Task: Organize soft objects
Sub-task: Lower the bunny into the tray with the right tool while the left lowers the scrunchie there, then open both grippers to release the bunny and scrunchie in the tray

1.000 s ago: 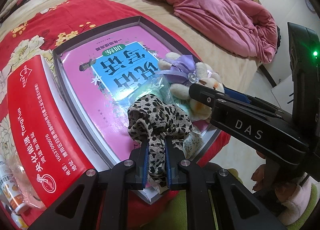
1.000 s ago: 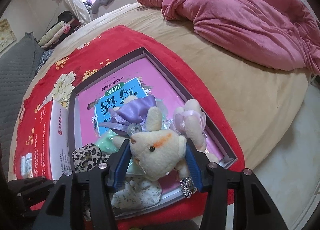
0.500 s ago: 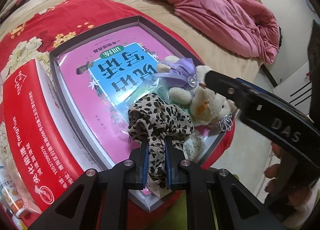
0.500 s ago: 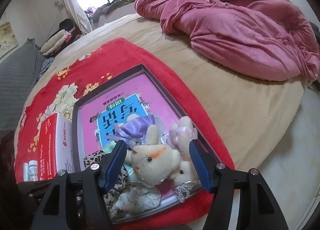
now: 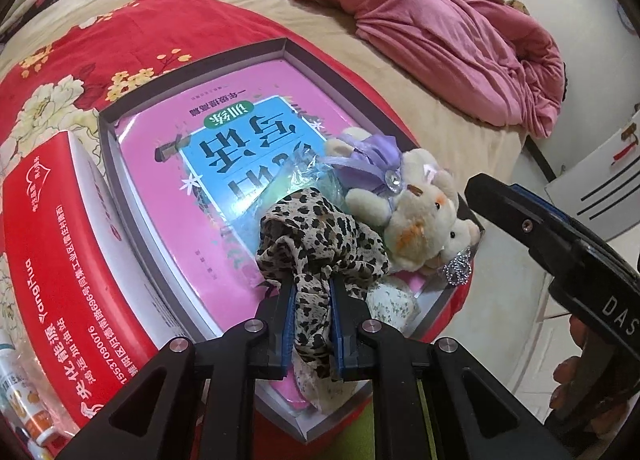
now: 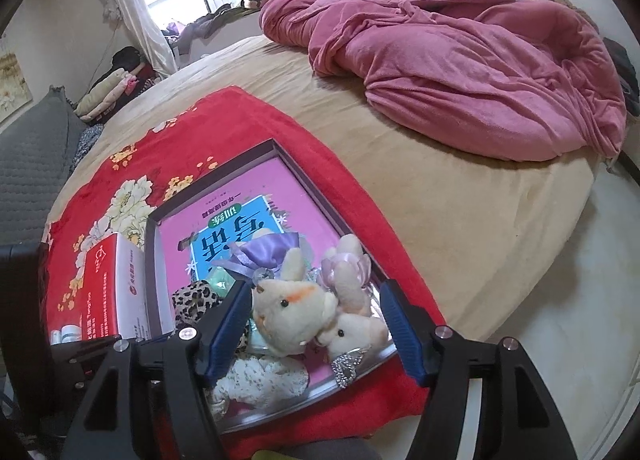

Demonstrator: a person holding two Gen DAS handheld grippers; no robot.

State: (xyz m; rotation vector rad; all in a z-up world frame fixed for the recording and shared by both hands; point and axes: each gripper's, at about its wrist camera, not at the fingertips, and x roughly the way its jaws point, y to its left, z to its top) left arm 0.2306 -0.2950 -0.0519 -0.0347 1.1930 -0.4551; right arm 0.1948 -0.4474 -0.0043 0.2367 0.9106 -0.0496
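My left gripper [image 5: 311,284] is shut on a leopard-print cloth [image 5: 320,228] over the near end of a grey tray [image 5: 192,64] lined with a pink book. Cream plush toys with a purple bow [image 5: 416,204] lie in the tray's near right corner, next to the cloth. My right gripper [image 6: 314,296] is open and empty, raised above and behind the plush toys [image 6: 296,312], with its jaws apart from them. It shows in the left wrist view as a black arm [image 5: 552,244] at the right. A pale floral cloth [image 6: 260,380] lies under the toys.
The tray sits on a red floral blanket [image 6: 168,132] on a beige bed [image 6: 460,200]. A red and white box [image 5: 52,260] stands left of the tray, with small bottles [image 5: 16,392] beside it. A crumpled pink quilt [image 6: 460,56] lies at the far right.
My right gripper opened, let go of the plush toy and drew back and up. The toy now lies in the tray. My left gripper kept its hold on the cloth.
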